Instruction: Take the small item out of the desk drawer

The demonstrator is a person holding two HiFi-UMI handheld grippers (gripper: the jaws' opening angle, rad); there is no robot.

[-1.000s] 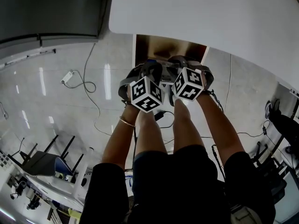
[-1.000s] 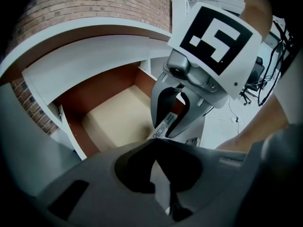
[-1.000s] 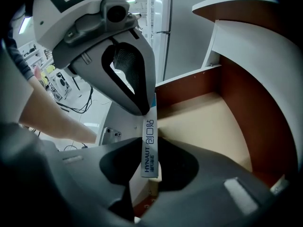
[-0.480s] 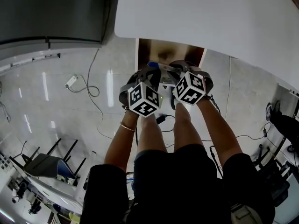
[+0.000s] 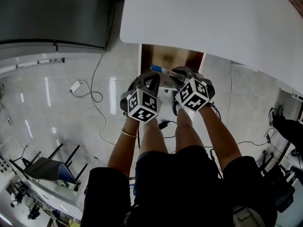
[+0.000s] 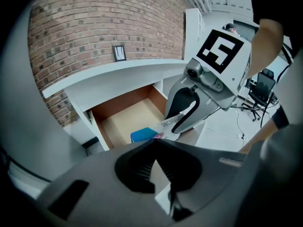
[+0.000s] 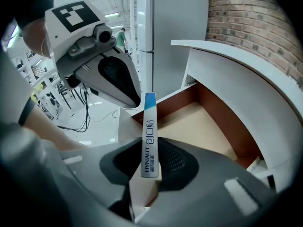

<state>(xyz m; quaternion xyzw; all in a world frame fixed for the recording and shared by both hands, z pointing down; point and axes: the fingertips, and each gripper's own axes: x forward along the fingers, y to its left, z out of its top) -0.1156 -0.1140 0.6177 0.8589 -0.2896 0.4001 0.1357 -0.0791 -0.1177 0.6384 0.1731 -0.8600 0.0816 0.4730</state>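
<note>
drawer (image 5: 166,59): near end covered | box (image 5: 157,69): only blue-tipped end shows

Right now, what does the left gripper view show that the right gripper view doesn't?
Only the left gripper view: a small picture frame on the desk, and the right gripper from outside. Only the right gripper view: the left gripper and a tall grey cabinet. Both: the flat box in the right gripper's jaws, the open drawer, the brick wall.

White box (image 7: 149,143), blue tip; brown drawer (image 7: 196,122) inside; white desk (image 5: 213,18); red brick wall (image 6: 94,22); pale grey floor (image 5: 71,122).
</note>
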